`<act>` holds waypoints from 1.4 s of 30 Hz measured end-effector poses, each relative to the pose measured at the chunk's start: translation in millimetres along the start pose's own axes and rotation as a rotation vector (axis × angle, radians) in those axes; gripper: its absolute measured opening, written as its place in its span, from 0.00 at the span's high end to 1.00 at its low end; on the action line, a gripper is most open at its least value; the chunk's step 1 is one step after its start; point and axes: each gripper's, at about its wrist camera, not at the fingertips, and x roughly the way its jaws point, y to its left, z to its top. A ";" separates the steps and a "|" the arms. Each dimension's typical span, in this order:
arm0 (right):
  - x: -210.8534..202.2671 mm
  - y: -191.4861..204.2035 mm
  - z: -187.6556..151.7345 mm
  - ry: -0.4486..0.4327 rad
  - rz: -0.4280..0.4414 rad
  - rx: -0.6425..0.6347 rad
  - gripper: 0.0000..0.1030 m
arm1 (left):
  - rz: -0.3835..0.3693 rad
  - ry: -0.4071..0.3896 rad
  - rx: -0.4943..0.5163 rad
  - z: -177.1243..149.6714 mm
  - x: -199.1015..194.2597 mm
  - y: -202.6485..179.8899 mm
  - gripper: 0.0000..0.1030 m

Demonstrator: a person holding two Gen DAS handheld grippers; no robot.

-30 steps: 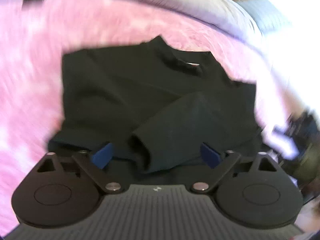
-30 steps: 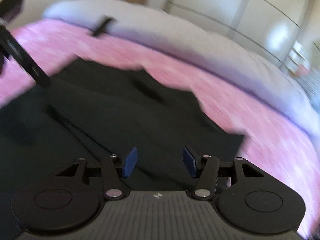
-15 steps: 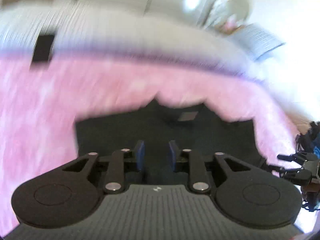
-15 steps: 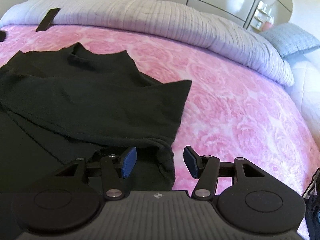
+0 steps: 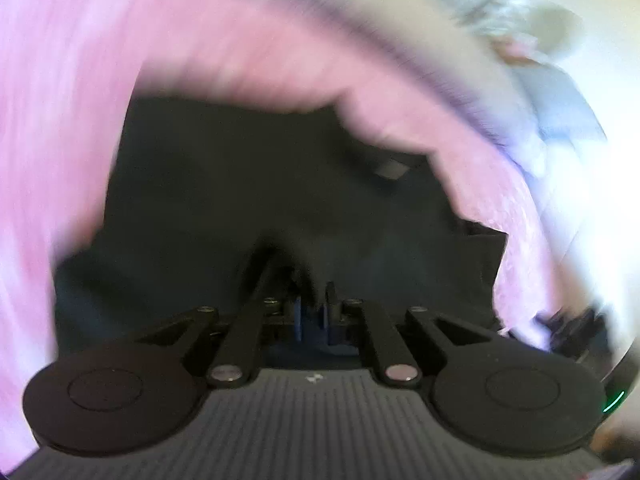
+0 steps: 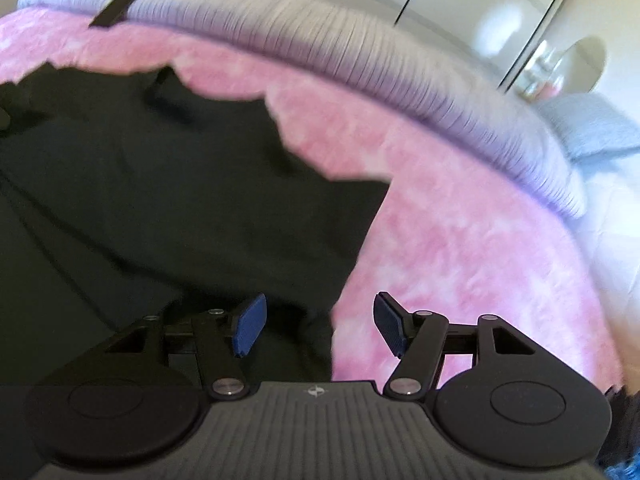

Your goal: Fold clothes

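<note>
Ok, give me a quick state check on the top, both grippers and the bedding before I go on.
Black top: lying on the bed, sleeves folded in, not fully folded.
Left gripper: closing, black fabric pinched between its pads.
Right gripper: opening, pads off the cloth, the top's edge between them.
Pink blanket: spread under the top.
Grey duvet: bunched behind the blanket.

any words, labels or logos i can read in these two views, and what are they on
No readable text in either view.
Neck tag inside the black sweater: a pale patch, too blurred to read.
Small white emblem on the left gripper body and the right gripper body: a mark, no letters.
</note>
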 end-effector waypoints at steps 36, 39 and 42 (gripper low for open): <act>59.6 -21.2 -14.1 0.026 -0.165 0.016 0.35 | 0.165 0.123 0.038 -6.1 29.5 37.0 0.94; 61.5 -22.0 -25.3 0.058 -0.142 -0.001 0.34 | 0.213 0.171 0.041 -9.9 35.6 39.3 0.87; 50.9 -23.4 -31.1 0.052 -0.131 -0.022 0.33 | 0.252 0.174 0.023 -10.3 29.9 39.6 0.83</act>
